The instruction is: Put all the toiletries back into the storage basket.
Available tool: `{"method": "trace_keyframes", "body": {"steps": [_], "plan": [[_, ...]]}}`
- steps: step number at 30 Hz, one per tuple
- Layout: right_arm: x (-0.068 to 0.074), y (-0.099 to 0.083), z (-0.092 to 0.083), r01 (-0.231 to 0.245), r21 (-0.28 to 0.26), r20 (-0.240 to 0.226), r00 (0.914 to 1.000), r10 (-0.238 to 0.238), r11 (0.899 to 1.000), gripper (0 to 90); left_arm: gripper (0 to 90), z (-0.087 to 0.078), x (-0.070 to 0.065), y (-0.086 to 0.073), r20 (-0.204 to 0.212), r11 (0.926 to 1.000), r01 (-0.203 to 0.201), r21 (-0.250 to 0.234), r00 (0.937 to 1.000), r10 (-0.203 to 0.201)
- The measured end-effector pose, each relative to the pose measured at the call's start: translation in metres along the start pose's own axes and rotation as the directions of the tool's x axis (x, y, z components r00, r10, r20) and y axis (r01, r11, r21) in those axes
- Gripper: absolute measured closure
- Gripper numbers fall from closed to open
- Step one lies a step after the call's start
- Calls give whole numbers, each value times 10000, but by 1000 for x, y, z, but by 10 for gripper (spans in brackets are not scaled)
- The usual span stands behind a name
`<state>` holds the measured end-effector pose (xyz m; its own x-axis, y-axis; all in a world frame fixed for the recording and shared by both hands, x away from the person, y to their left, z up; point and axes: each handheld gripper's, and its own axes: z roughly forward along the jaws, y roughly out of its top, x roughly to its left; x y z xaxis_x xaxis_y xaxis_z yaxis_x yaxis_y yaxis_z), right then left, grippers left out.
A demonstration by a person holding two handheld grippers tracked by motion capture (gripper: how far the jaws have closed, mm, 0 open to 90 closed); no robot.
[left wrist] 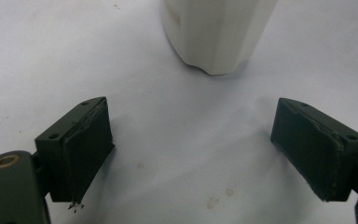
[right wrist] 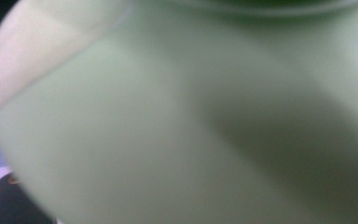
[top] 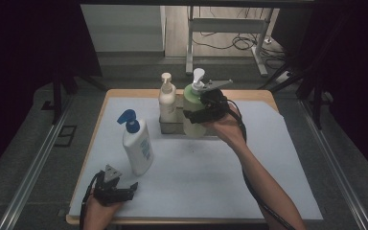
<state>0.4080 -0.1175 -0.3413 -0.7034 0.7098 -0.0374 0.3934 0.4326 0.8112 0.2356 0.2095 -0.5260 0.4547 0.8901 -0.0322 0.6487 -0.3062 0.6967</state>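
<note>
At the frame's upper centre, the green pump bottle is clamped by the right gripper. At lower left, the left gripper is held spread and empty, just below the white bottle.

- The green bottle is a blur in the right gripper view, cut off at every edge.
- The white bottle is cut off by the top edge in the left gripper view.
- The right gripper covers part of the green bottle's side.

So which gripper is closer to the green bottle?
The right gripper: it is clamped on the green bottle by the tray. The left gripper sits far off, at the table's near edge.
</note>
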Motion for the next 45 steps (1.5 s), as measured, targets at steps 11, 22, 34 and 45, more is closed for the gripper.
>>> {"method": "trace_keyframes", "body": {"steps": [11,22,34,45], "plan": [[-12,10,15,-237,-88,290,9993,239,9997,129,121,0,0,0,1,10000,2,4,10000,-2],[-22,17,30,-529,-115,682,9962,536,9985,130,121,0,0,0,5,10000,28,0,10000,-28],[-32,21,45,-650,-158,1104,9917,664,9978,130,121,0,0,0,17,10000,13,27,10000,-13],[-38,16,58,-679,-15,1328,9888,675,9977,130,121,0,0,0,21,10000,7,30,10000,-8]]}}
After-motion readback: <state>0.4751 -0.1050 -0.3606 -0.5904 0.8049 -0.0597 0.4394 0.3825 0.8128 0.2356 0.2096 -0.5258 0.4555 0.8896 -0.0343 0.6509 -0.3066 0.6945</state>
